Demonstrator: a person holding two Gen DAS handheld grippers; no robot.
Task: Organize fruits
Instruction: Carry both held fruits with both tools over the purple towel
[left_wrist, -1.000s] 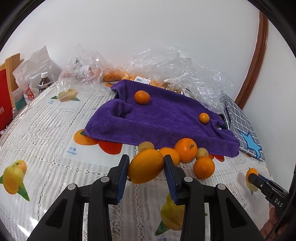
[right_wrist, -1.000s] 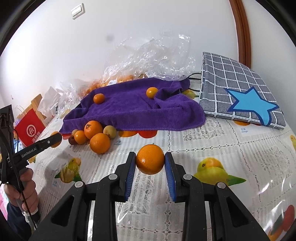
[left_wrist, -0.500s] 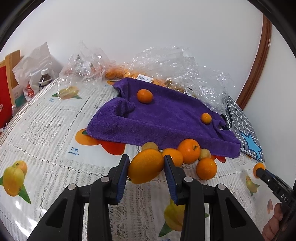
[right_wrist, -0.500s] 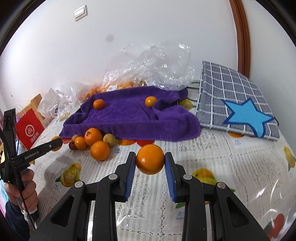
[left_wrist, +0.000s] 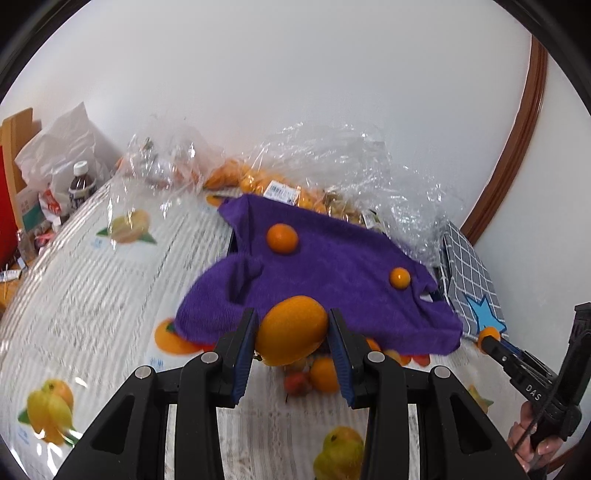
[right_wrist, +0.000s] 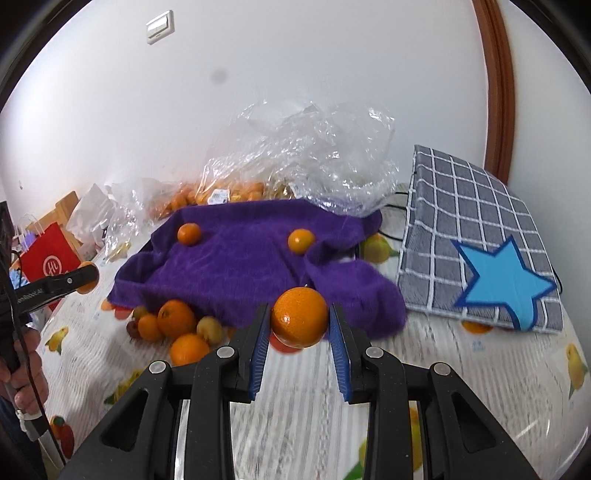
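Worktop (right_wrist: 461, 369) under fruit-print cloth. Purple towel (right_wrist: 240, 266) spread on it, two small oranges (right_wrist: 189, 234) resting on top. Checked bag (right_wrist: 472, 229) right of towel. Loose fruit cluster (right_wrist: 177, 325) at towel's near edge. Left tool (left_wrist: 291, 334) pinching oval orange fruit (left_wrist: 291, 334), above towel edge. Right tool (right_wrist: 299, 323) pinching round orange (right_wrist: 299, 323), above worktop.

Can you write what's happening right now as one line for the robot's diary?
left gripper: holds mango | right gripper: holds orange | purple towel: two oranges
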